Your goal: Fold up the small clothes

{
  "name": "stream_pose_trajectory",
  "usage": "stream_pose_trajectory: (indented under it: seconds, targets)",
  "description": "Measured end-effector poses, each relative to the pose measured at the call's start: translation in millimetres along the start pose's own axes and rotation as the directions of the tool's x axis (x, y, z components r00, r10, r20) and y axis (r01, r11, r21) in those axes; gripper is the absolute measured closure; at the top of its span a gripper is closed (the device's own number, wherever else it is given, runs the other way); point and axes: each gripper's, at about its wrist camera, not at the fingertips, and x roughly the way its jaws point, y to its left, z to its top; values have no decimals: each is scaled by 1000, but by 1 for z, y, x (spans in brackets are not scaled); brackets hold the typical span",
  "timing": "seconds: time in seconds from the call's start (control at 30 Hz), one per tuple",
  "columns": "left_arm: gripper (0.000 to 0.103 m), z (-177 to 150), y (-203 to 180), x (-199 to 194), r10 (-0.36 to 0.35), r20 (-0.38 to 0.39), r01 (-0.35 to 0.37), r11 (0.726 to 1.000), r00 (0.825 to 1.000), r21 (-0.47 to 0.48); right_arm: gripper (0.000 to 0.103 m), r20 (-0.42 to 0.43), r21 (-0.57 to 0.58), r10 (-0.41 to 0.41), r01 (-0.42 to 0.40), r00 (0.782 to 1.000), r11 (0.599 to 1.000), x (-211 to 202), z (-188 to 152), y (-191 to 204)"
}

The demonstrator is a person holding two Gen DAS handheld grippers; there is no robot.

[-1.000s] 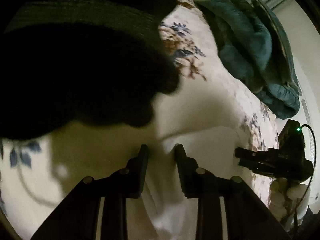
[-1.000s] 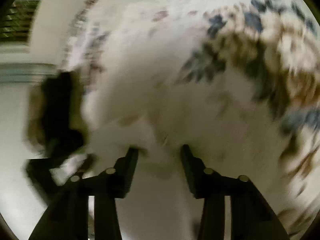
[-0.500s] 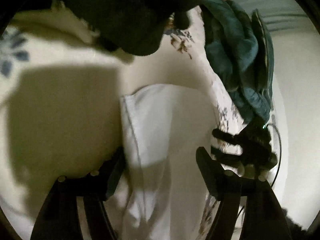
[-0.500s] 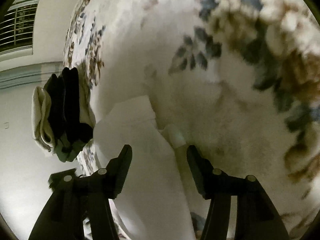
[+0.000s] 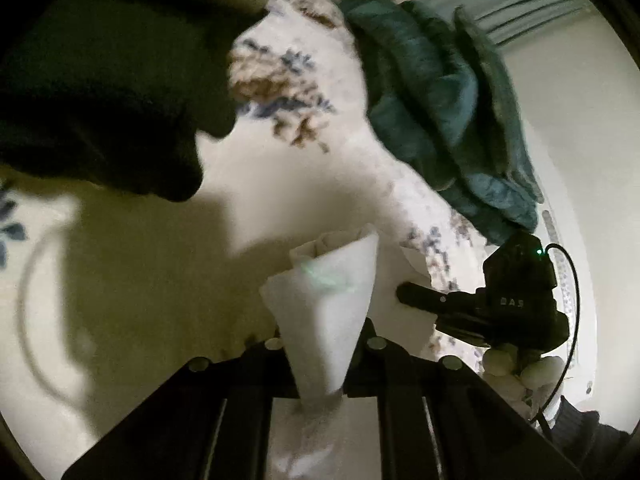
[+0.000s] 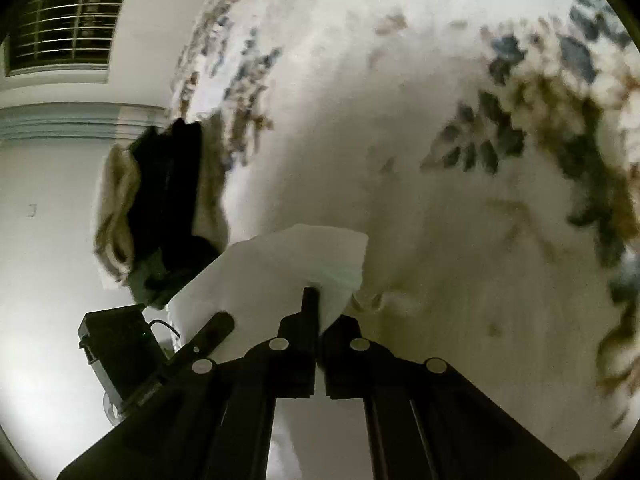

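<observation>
Now, left wrist view: left gripper (image 5: pixel 320 360) jaws closing, already clamped on white cloth (image 5: pixel 324 304), cloth standing up in a cone between the fingers, lifted off floral bedspread (image 5: pixel 312 184). Right gripper (image 5: pixel 416 300) seen from the side at right, tip on the same cloth's far edge. Dark pile (image 5: pixel 100 96) upper left, teal blanket (image 5: pixel 436 104) upper right, both off to the side.

Right wrist view: right gripper (image 6: pixel 318 336) pinched tight on a cloth (image 6: pixel 280 268) corner, rest draped leftward toward left gripper (image 6: pixel 212 330). Stack of black and cream items (image 6: pixel 160 208) at bed edge beyond, looks folded but blurry.

Progress: cloth gripped at two points, not yet folded over or laid flat; fold itself and placing left; dark pile likely waiting
</observation>
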Motion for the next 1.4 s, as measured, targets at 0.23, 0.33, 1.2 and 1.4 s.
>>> stream_pose_trajectory:
  seconds: [0.23,0.33,1.2,1.4]
  targets:
    - [95,-29,-36,-62,-28,47,25,997,998,66,101,29,-70,91,-89,995,994,-52,-64,36]
    - [93,-55,-47,-91,-37,30,35,997,999,64,101,11,-99,116,-115,993,988,-72,-107,43]
    - [38,-150,0,-97,358,-135,-377,914,924,-153,44,-58,122,-138,144,989,982,-52,-243,0]
    - [38,-192,24,-77,465,-273,-497,866,842,-61,56,-175,9,-369,376,913,926,-6,-272,10]
